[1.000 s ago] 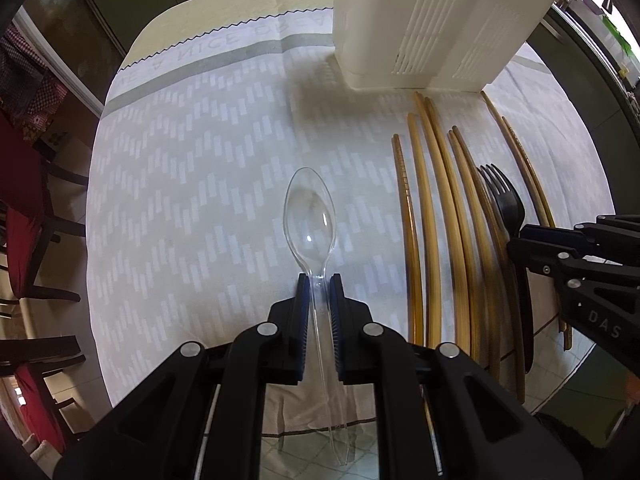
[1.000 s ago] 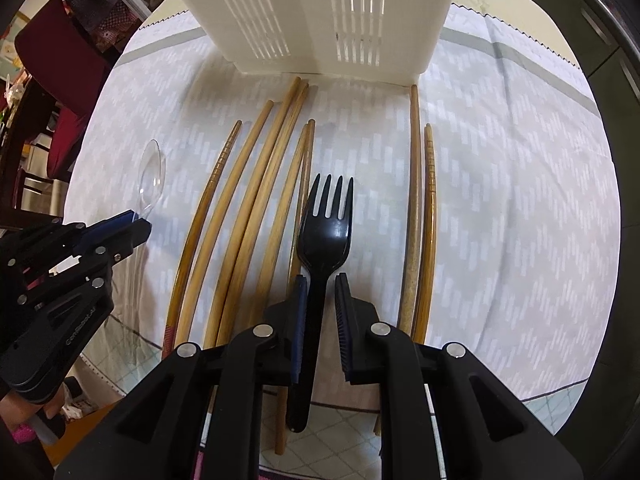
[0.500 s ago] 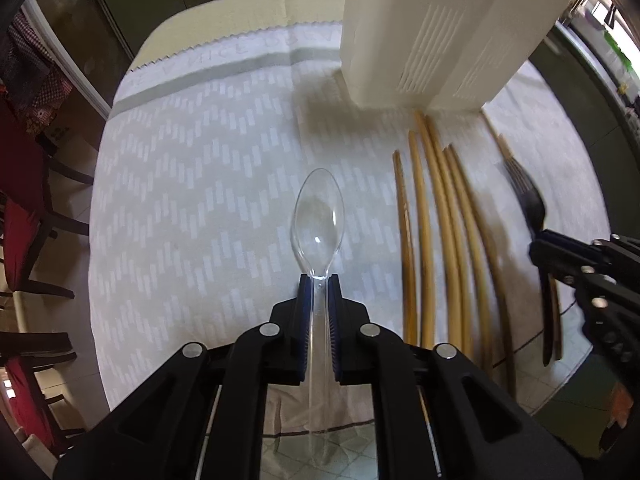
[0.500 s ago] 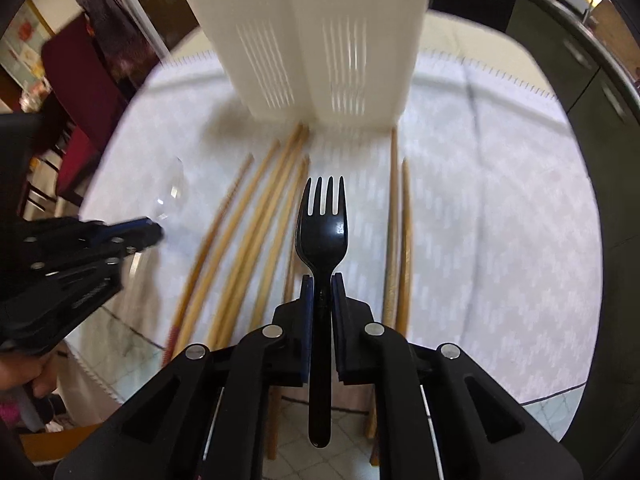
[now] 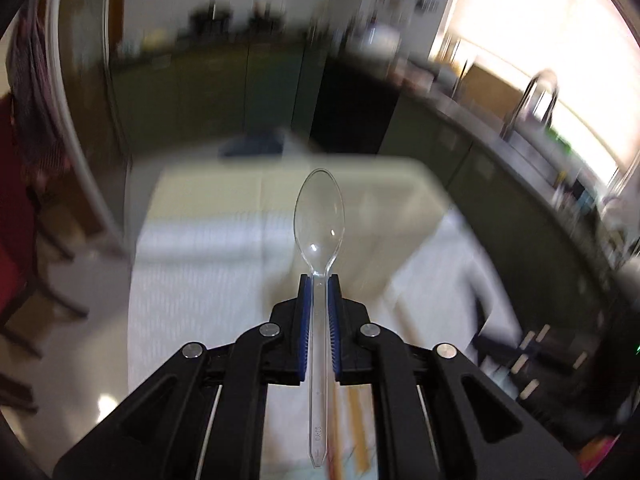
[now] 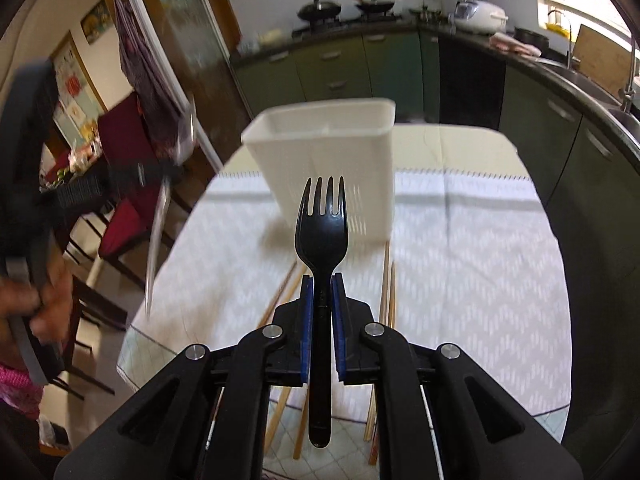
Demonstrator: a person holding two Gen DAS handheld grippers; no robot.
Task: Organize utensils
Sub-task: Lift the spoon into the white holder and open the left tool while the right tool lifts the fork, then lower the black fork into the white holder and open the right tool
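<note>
A clear plastic spoon (image 5: pixel 319 216) sticks forward out of my left gripper (image 5: pixel 319 280), which is shut on its handle and held high above the table. The black plastic fork (image 6: pixel 321 224) stands between the blue pads of my right gripper (image 6: pixel 321 278), shut on its neck, tines pointing ahead. Beyond the fork stands the white slotted utensil holder (image 6: pixel 324 152), its open top visible. Several wooden chopsticks (image 6: pixel 387 280) lie on the tablecloth below the right gripper. The left wrist view is strongly blurred. In the right wrist view the left gripper and its spoon (image 6: pixel 158 220) show as a blur at the left.
The round table carries a white patterned cloth (image 6: pixel 472 264). Red-cushioned chairs (image 6: pixel 120 224) stand to the left of it. Dark green kitchen cabinets (image 6: pixel 352 72) and a counter with pots run along the back and right. A person's hand (image 6: pixel 36 304) shows at the left edge.
Both grippers have risen from the table and tilted up, carrying the spoon and the fork. The holder's open top and the kitchen beyond have come into view.
</note>
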